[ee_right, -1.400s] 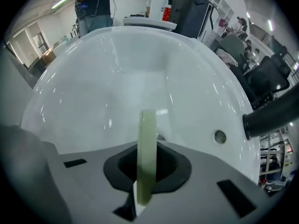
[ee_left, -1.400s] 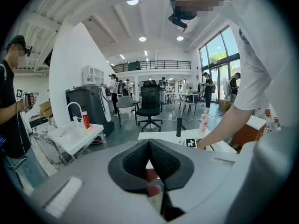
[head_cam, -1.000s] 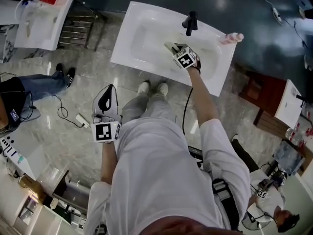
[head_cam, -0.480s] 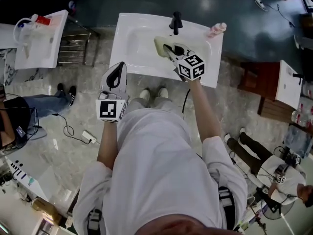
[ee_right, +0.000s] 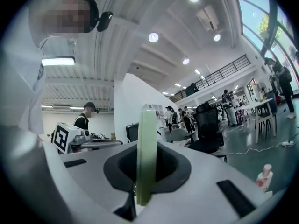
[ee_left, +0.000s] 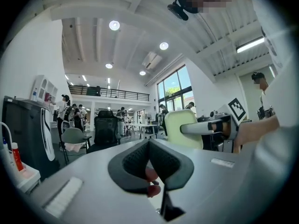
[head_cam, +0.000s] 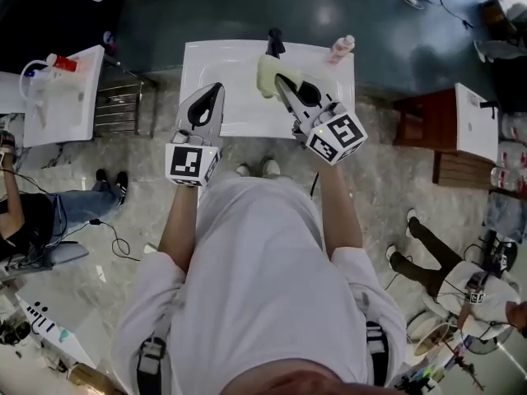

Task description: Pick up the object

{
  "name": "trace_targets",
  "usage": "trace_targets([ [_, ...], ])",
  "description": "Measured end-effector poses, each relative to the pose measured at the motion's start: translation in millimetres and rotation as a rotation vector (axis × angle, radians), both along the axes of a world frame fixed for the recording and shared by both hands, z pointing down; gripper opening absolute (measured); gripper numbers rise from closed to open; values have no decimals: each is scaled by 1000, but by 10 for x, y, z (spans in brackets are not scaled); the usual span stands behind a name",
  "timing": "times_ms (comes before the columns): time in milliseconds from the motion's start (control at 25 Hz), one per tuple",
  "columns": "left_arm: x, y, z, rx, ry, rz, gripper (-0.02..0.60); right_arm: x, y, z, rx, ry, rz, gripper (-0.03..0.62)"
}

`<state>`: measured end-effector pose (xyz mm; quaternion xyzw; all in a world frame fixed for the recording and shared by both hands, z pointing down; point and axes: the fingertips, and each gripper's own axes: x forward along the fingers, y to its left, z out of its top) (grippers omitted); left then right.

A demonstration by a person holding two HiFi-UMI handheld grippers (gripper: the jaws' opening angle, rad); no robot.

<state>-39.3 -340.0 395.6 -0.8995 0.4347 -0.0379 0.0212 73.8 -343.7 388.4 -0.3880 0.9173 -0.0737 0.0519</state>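
The right gripper [head_cam: 282,85] pinches a thin pale-green object [head_cam: 265,77] edge-on between its fingers, holding it above the far part of the white sink [head_cam: 216,120]. To its left, the left gripper [head_cam: 212,93] has its fingers pressed together on nothing.

White washbasin on a marbled floor, seen from above

Washbasin [head_cam: 247,126]: white, rectangular. Black tap [head_cam: 274,43] at the middle of the back rim; pink bottle [head_cam: 341,48] upright on the back right corner. Floor [head_cam: 123,183]: pale marbled tile with a dark cable [head_cam: 115,235] lying on it. Well to the left, a second white basin [head_cam: 70,109] carries a small red-and-white item [head_cam: 62,62].
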Motion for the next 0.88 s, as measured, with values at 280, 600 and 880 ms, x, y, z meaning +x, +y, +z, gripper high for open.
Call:
trace_targets([
  [280, 179, -67, -187, 11, 21, 48, 0, 193, 228, -403, 121, 30, 85, 14],
  [600, 233, 100, -266, 7, 32, 95, 0, 129, 378, -428, 156, 88, 128, 14],
  [880, 128, 310, -305, -3, 36, 133, 0, 67, 500, -438, 168, 98, 139, 14],
])
